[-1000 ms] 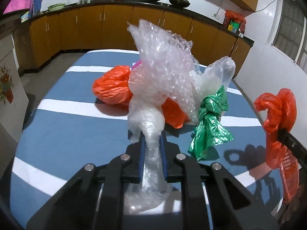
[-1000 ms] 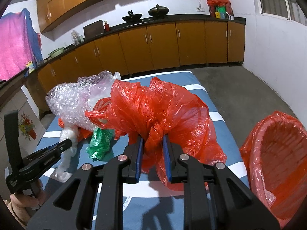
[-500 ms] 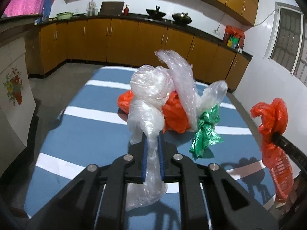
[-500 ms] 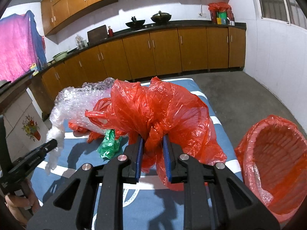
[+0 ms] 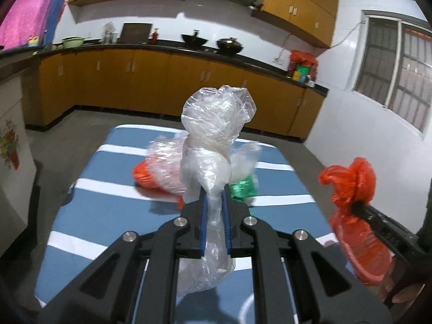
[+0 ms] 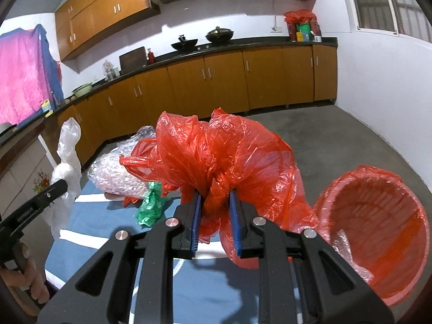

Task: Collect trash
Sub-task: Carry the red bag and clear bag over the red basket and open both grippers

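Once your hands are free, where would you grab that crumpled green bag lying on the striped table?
Grip the green bag by its gathered upper end, coming down from above on the near side. That end looks bunched narrow enough to fit between the jaws, while bubble wrap crowds it from behind. The lower part spreads flat on the table and seems harder to pinch.

No text, label or number is legible; small print on the left claw (image 6: 64,186) arm, at the frame's left, is too blurred.

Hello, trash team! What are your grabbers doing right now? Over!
Left gripper shut on clear plastic bag. Right gripper shut on red plastic bag. Red-lined bin open at right. Bubble wrap, green bag left on table.
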`<state>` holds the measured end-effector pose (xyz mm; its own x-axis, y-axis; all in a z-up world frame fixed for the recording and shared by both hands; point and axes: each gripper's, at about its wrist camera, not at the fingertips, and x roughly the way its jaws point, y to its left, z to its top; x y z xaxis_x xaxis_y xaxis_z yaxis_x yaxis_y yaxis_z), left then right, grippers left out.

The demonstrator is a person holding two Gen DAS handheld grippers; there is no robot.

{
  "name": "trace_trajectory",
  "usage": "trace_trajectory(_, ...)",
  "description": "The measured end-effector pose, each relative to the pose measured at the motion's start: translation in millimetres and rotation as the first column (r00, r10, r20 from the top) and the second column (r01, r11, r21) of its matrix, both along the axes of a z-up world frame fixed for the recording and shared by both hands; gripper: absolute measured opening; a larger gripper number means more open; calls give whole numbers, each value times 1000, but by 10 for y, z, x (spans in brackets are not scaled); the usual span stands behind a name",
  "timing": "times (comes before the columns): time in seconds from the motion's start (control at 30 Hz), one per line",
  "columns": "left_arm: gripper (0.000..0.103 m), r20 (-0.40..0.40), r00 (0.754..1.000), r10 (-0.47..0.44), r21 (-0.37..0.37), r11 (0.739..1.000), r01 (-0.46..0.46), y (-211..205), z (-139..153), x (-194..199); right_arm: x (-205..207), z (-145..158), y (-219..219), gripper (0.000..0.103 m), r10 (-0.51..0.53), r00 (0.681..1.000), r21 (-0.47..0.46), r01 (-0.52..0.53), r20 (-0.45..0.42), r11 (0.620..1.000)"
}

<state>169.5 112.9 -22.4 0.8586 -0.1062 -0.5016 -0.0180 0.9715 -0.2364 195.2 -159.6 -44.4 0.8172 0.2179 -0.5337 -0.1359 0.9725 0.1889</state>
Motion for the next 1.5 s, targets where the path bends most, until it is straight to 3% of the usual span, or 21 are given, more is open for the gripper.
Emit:
trace_trajectory(0.3,11,14,990,-141,-14,990,142,-591,77,100,-113,72,-419,20,-86,996,11,86,9,996)
trace_trajectory(0.53,11,13,967,-254,-25,967,254,-1105,54,182,-236,76,-791,20,-175,985,21,175,2,984)
trace_trajectory(1.0,11,-6,885,-465,-34,885,465,-2137,-77,324,-421,12,-1543,20,-350,936,70,351,-30,934)
trace_trajectory(1.5,11,-50,804,-593,-25,805,593,-2934,-279,409,-532,-148,-1992,20,-458,887,83,462,-61,883)
